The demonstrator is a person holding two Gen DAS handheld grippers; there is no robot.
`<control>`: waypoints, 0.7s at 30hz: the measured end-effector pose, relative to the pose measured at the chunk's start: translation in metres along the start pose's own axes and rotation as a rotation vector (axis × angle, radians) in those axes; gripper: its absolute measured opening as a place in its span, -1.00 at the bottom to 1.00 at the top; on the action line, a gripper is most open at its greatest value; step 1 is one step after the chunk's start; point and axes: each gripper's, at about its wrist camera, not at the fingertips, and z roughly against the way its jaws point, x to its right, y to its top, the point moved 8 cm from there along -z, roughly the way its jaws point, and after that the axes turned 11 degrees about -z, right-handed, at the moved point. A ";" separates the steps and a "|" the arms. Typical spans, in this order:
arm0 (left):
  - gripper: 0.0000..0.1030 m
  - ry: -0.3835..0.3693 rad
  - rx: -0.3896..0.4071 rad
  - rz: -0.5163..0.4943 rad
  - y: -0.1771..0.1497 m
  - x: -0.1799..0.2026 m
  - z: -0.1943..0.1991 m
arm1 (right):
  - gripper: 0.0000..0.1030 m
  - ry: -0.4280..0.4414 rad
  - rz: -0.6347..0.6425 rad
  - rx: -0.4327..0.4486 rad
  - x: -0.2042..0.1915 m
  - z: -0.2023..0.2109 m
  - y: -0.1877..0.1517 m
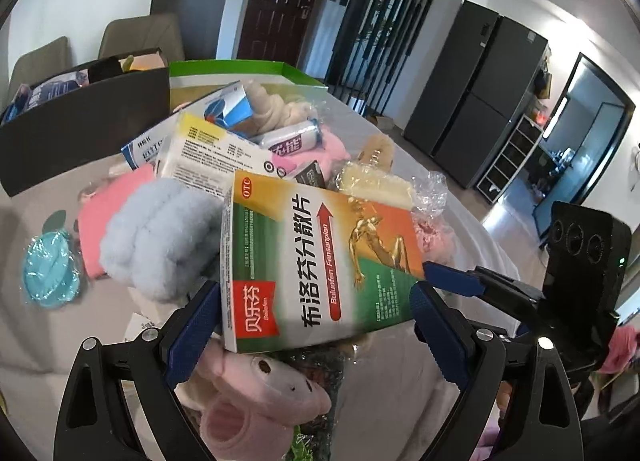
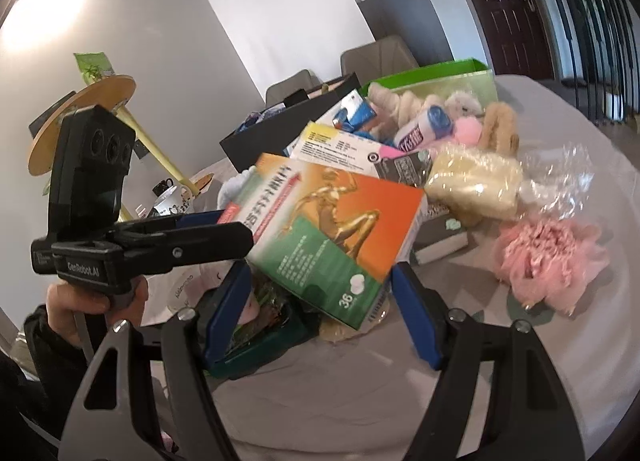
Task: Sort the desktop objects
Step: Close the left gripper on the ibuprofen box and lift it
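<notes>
My left gripper (image 1: 316, 313) is shut on a green-and-orange medicine box (image 1: 320, 261) and holds it above the cluttered table. The same box (image 2: 332, 237) shows in the right wrist view, held by the left gripper (image 2: 240, 227) at its left end. My right gripper (image 2: 316, 313) is open just under the box's near corner and touches nothing I can see. A pile lies behind: a white medicine box (image 1: 208, 157), a blue fluffy item (image 1: 156, 241), a pink cloth (image 1: 100, 221), a cream wrapped block (image 2: 472, 185), a pink ruffled item (image 2: 548, 257).
A black box (image 1: 80, 129) and a green-rimmed box (image 1: 240, 69) stand at the back of the table. A teal round item (image 1: 50, 275) lies left. A pink plush (image 1: 256, 401) and a dark green tray (image 2: 260, 325) lie below the grippers. Chairs stand beyond.
</notes>
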 end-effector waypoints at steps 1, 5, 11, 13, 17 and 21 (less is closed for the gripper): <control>0.83 0.007 0.002 -0.002 0.000 0.000 -0.001 | 0.42 0.002 -0.004 0.002 0.000 0.000 0.000; 0.76 0.012 0.036 0.009 0.001 0.000 0.000 | 0.41 0.008 -0.028 0.013 0.002 -0.002 0.003; 0.18 0.057 0.047 0.028 -0.001 -0.011 -0.003 | -0.02 -0.077 -0.029 0.000 0.014 -0.012 -0.002; 0.18 0.066 0.046 0.016 -0.001 -0.010 -0.003 | -0.06 -0.100 -0.017 -0.006 0.016 -0.016 -0.003; 0.18 0.068 0.048 0.016 -0.001 -0.009 -0.004 | -0.06 -0.127 -0.015 0.000 0.018 -0.021 -0.004; 0.18 0.070 0.049 0.017 -0.001 -0.010 -0.005 | -0.06 -0.138 -0.017 0.000 0.020 -0.024 -0.004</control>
